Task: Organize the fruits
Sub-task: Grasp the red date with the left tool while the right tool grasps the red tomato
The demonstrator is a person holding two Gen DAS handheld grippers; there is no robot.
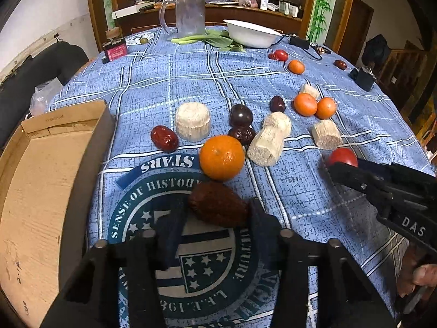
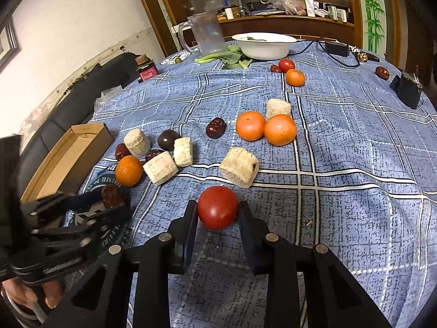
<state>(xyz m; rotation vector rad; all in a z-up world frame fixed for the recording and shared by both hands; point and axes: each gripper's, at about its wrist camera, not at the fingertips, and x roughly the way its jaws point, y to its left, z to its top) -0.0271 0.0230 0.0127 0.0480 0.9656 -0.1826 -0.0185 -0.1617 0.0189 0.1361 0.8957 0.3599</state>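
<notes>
The left gripper (image 1: 215, 213) had its jaws clenched on a red date (image 1: 217, 203); the right gripper (image 2: 217, 213) gripped a tomato (image 2: 217, 207) on the desk (image 2: 341, 164).

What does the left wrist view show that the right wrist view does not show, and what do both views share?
Only the left wrist view shows the left gripper from behind, its jaws on either side of a brown date, and the bare cardboard floor of the box.

Only the right wrist view shows the right gripper closed on a red tomato, with greens inside the white bowl.

Both show the blue tablecloth, oranges, dates, pale cut pieces, and the clear jug.
</notes>
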